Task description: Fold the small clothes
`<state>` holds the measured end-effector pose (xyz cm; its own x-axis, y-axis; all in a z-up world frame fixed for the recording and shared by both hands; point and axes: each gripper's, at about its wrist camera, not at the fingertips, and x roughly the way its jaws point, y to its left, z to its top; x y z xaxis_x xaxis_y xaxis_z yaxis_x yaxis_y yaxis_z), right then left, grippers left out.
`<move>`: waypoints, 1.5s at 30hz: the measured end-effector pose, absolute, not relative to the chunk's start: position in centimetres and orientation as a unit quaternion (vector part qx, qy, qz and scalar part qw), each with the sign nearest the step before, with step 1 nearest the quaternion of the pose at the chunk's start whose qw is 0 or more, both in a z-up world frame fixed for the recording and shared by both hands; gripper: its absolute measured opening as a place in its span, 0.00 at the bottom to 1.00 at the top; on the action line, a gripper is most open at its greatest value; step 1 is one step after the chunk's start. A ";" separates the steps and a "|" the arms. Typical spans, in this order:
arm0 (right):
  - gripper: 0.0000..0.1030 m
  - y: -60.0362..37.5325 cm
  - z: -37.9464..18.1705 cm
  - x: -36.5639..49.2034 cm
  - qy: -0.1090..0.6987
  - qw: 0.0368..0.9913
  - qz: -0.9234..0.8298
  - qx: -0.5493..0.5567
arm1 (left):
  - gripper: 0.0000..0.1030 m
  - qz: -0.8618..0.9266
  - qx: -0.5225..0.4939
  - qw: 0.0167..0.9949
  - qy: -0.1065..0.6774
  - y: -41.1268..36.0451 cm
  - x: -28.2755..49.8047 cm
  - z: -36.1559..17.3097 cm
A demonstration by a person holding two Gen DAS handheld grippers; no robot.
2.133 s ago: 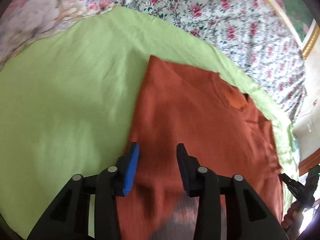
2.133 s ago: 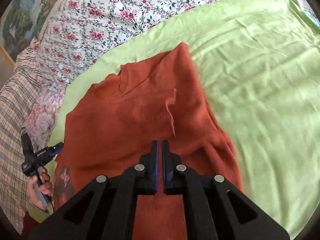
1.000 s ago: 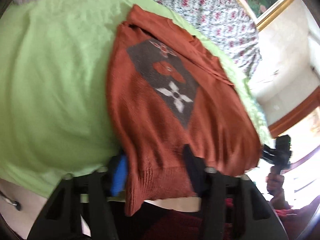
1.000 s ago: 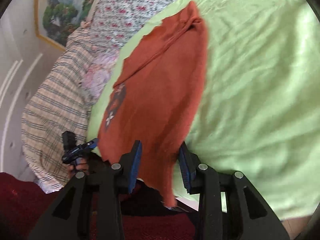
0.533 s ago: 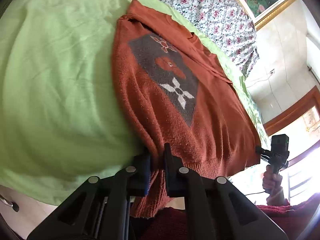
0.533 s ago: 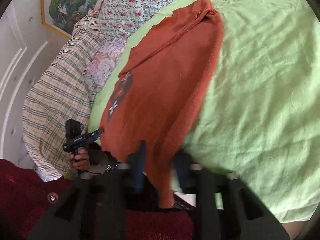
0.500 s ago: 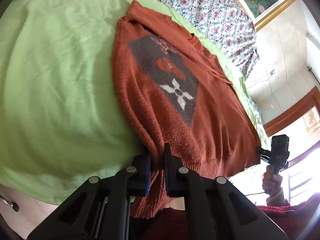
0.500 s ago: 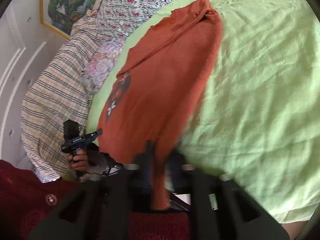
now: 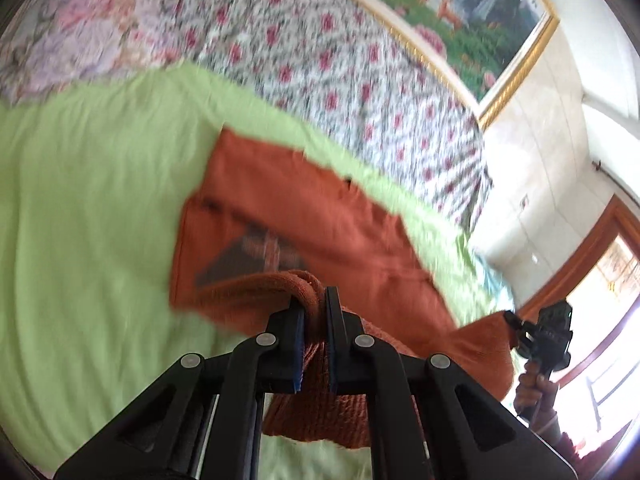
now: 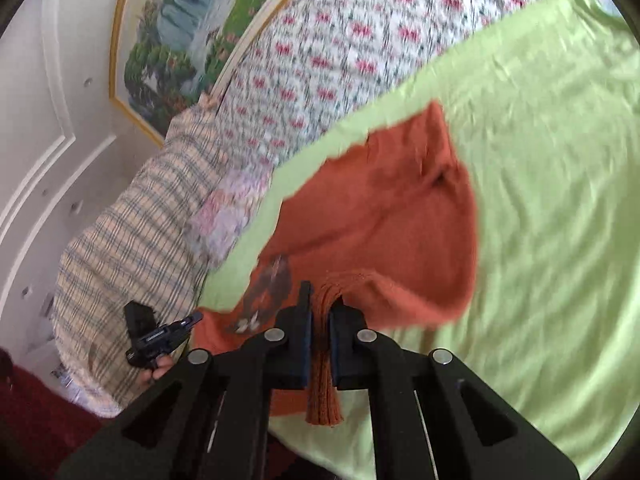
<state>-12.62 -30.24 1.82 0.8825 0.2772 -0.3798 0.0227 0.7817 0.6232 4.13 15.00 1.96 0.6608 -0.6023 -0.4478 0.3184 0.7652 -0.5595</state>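
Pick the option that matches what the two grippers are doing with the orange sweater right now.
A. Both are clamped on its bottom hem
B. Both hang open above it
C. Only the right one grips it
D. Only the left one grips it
A: the left gripper and the right gripper each have ribbed hem of the orange sweater pinched between nearly closed fingers, over the green sheet.
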 end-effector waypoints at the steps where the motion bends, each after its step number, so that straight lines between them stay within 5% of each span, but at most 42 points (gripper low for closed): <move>1: 0.07 -31.0 2.3 -11.7 0.224 0.918 0.063 0.323 | 0.07 -0.257 -0.225 0.887 0.311 14.9 5.2 2.5; 13: 0.07 -37.7 6.4 2.0 0.220 0.935 0.005 0.279 | 0.06 -0.192 -0.222 0.902 0.317 13.1 20.8 3.6; 27: 0.08 -43.1 0.4 12.5 0.305 0.905 -0.063 0.289 | 0.08 -0.143 -0.219 0.874 0.409 11.6 31.3 -3.1; 30: 0.11 -43.9 -1.1 13.2 0.334 0.889 -0.083 0.304 | 0.15 -0.149 -0.217 0.870 0.418 11.2 30.3 -3.7; 34: 0.18 -43.7 -1.1 11.1 0.326 0.885 -0.100 0.317 | 0.42 -0.196 -0.217 0.859 0.421 9.7 25.9 -3.6; 38: 0.20 -39.7 0.2 8.3 0.311 0.906 -0.071 0.278 | 0.44 -0.248 -0.169 0.845 0.442 5.4 22.3 -4.7; 45: 0.19 -31.5 -2.6 12.6 0.441 0.889 0.018 0.123 | 0.45 -0.229 -0.088 0.854 0.459 1.5 25.6 -4.3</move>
<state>12.60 -31.50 -2.56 0.6106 0.1412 -0.7792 0.0763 0.9689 0.2353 25.56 1.45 -4.27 0.4750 -0.4710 -0.7434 0.3103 0.8801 -0.3593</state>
